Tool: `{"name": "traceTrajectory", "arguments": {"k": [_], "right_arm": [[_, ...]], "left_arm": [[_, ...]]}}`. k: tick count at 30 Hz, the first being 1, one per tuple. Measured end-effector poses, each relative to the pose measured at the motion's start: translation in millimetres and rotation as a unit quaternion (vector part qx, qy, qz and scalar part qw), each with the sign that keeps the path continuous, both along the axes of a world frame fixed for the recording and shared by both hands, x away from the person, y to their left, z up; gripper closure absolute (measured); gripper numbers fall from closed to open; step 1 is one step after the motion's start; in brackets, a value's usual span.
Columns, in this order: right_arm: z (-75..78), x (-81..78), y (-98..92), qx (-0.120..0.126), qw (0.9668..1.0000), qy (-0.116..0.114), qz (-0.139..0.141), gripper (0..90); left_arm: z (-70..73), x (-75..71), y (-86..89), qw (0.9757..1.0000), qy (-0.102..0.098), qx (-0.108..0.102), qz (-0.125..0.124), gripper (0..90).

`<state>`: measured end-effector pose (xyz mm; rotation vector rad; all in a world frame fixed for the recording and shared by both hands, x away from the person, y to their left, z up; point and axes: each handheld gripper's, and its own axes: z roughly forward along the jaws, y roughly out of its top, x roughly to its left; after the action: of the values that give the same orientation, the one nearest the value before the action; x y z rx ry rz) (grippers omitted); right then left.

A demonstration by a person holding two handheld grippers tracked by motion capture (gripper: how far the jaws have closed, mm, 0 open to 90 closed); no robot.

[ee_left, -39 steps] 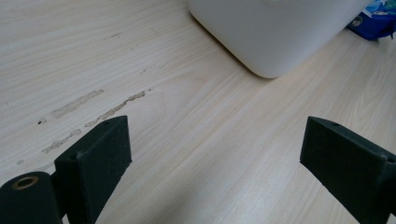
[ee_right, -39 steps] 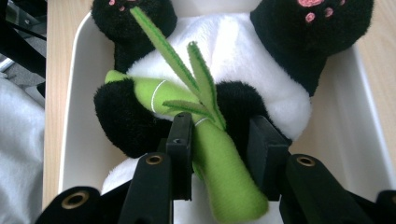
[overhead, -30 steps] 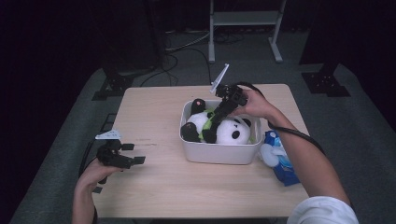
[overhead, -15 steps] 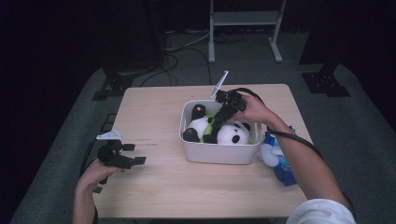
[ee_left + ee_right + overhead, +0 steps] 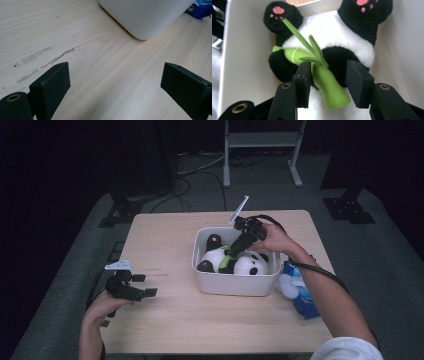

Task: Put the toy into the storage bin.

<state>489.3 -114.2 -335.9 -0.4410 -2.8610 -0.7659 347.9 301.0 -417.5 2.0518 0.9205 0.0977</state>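
Right tool (image 5: pixel 325 82): held in the person's right hand (image 5: pixel 276 239) and lowered into the white bin (image 5: pixel 235 284). Its jaws are set partly apart on either side of the green bamboo piece (image 5: pixel 327 82) of the plush panda (image 5: pixel 332 32). The left jaw appears to touch the bamboo, while a gap is seen at the right jaw; a firm grip cannot be confirmed.

Plush panda: laid inside the bin, belly up, black paws with pink pads raised toward the bin's far wall. In the high view the panda (image 5: pixel 250 265) is seen with its head toward the bin's right end.

White bin: placed on the tabletop (image 5: pixel 170 245), right of centre.

Blue packet (image 5: pixel 300 292): laid on the tabletop just beside the bin's right end, under the right forearm.

Left tool (image 5: pixel 115 85): held in the left hand (image 5: pixel 102 306) low over the tabletop's near left corner, jaws wide apart, nothing between them. It is kept well apart from the bin.
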Motion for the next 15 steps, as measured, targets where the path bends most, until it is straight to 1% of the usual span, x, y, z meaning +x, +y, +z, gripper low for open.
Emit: {"name": "traceTrajectory", "arguments": {"k": [3,6,9,10,15], "right_arm": [[3.9,-0.9,-1.7,0.003,1.0000,-0.003,-0.002,53.3],[8.4,-1.6,-3.6,0.015,0.9999,-0.002,-0.006,51.1],[12.3,-2.9,-4.2,0.012,0.9999,-0.006,-0.007,49.7],[13.9,-3.7,-4.4,0.013,0.9999,-0.004,-0.008,49.8],[21.6,-6.9,-7.3,0.021,0.9997,-0.008,-0.009,48.7]], "left_arm": [[0.3,-0.3,-0.6,1.0000,0.000,0.000,-0.001,7.6],[1.1,-0.7,-0.4,1.0000,-0.002,0.000,-0.002,7.6],[1.1,-1.0,0.0,1.0000,-0.001,0.000,-0.001,7.6],[1.3,-1.2,0.0,1.0000,-0.001,-0.001,-0.001,7.6],[0.8,-0.9,-1.4,1.0000,-0.003,0.002,-0.004,7.6]]}}
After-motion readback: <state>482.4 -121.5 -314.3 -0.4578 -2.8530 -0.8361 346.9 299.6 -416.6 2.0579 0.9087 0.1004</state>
